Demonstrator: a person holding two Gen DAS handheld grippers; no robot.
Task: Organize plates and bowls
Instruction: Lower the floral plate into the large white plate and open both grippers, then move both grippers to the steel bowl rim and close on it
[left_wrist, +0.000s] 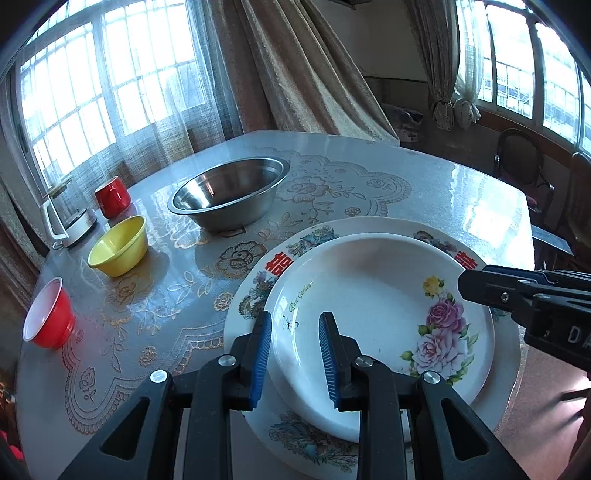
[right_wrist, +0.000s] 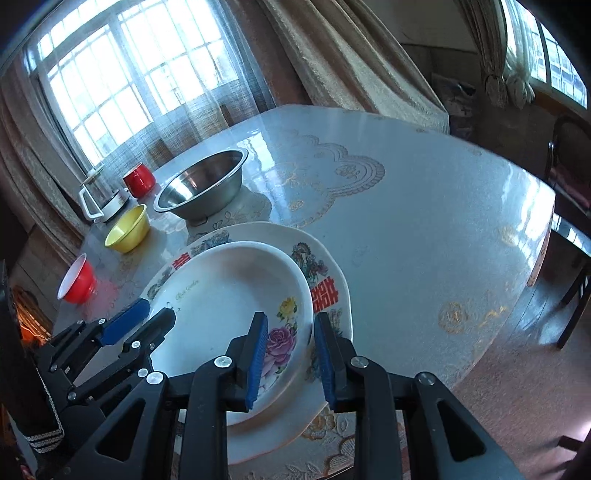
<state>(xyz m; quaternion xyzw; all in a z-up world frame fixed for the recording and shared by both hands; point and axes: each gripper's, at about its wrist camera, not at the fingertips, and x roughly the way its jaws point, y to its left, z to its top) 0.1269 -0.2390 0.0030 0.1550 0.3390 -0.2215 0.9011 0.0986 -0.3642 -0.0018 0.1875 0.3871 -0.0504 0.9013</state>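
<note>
A: So, where does your rose plate (left_wrist: 373, 314) sit?

B: Nested on the big patterned plate (left_wrist: 251, 291), near the table's (left_wrist: 424, 192) front edge. Your left gripper (left_wrist: 295, 354) and right gripper (right_wrist: 290, 360) straddle its rim, jaws slightly parted, not pinching.

A: Handling?

B: Probably stiff, glazed, slippery, breakable; take it by opposite rims

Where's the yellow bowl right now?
Left side of both views: yellow bowl stands on the table between the red cup and steel basin.
</note>
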